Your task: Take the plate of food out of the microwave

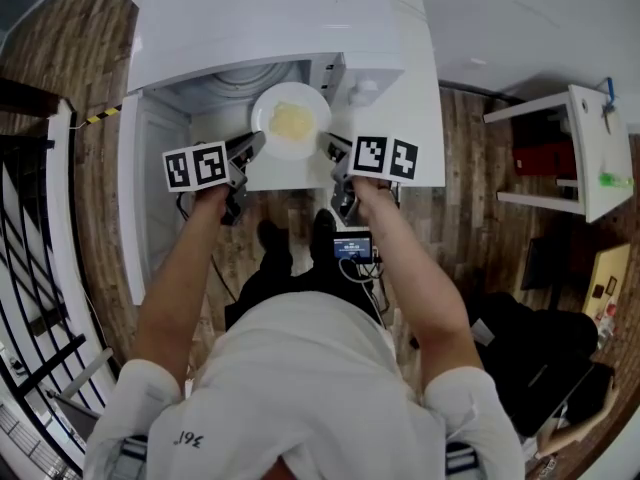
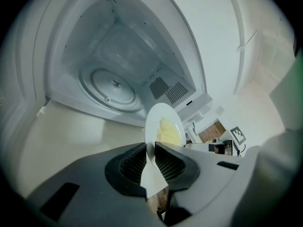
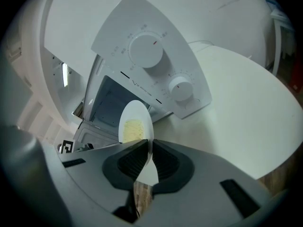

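A white plate (image 1: pixel 290 120) with yellow food (image 1: pixel 292 120) hangs just in front of the open microwave (image 1: pixel 280 28), held level between both grippers. My left gripper (image 1: pixel 252 146) is shut on the plate's left rim. My right gripper (image 1: pixel 330 146) is shut on its right rim. In the left gripper view the plate (image 2: pixel 163 126) stands edge-on between the jaws of the left gripper (image 2: pixel 151 151), with the empty cavity and its glass turntable (image 2: pixel 111 86) beyond. In the right gripper view the plate (image 3: pixel 135 124) rises from the right gripper (image 3: pixel 150 152), below the control knobs (image 3: pixel 146 50).
The microwave door (image 1: pixel 150 198) hangs open at the left. The microwave stands on a white table (image 1: pixel 420 118). A white shelf unit (image 1: pixel 590 148) is at the right. Wooden floor and the person's legs lie below the plate.
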`<state>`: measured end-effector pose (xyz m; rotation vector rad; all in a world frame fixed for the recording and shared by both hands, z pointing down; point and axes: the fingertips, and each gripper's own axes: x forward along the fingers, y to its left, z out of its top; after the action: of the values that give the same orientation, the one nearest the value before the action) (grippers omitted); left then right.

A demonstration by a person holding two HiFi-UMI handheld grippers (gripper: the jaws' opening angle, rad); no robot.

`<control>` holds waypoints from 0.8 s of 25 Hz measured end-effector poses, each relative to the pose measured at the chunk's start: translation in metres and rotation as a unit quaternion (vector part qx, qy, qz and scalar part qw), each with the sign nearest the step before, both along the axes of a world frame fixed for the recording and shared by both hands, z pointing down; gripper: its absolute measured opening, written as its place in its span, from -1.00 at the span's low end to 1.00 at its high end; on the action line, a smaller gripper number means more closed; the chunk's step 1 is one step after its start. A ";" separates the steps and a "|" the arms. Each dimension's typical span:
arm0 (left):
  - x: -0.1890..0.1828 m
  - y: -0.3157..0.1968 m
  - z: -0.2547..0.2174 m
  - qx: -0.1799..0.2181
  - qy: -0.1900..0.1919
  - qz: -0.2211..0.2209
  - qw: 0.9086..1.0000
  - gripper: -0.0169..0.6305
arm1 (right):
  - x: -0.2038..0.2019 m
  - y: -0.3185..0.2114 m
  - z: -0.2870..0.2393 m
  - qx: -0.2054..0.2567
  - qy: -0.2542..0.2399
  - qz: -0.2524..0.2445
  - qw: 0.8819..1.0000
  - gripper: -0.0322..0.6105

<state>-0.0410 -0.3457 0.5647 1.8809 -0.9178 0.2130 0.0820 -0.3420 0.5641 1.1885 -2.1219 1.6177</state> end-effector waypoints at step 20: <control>0.026 0.025 -0.050 0.020 -0.010 0.070 0.997 -0.78 | 0.025 0.023 -0.046 0.022 0.002 -0.012 1.000 -0.79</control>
<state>-0.0150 -0.3203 0.5147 1.9852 -0.8104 0.3013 0.1071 -0.3192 0.5181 1.1730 -2.1711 1.5645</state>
